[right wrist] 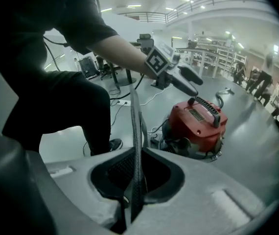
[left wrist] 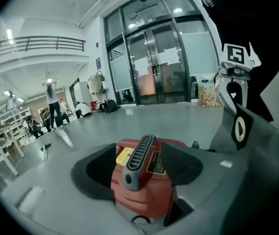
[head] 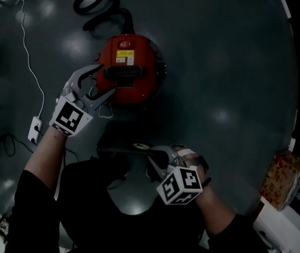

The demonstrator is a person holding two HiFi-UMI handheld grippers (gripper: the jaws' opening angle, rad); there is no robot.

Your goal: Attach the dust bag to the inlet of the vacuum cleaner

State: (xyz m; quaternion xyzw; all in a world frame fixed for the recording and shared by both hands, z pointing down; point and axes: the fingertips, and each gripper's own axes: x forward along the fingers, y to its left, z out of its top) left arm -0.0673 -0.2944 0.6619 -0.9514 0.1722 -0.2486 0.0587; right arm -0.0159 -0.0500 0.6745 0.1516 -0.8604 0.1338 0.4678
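Left claw wide open by the vacuum, right claw clamped on the bag.
The left gripper [head: 98,83] hangs with jaws spread, just left of the black ribbed handle [head: 125,71] on the red round vacuum cleaner [head: 134,91]. Nearer, the right gripper [head: 152,153] pinches the flat dark dust bag [head: 116,151] edge-on.

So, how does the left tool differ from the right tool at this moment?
The left tool is open and grips nothing; the right tool is shut on the dust bag. The left tool is beside the vacuum cleaner; the right tool is apart from it. Both carry marker cubes.
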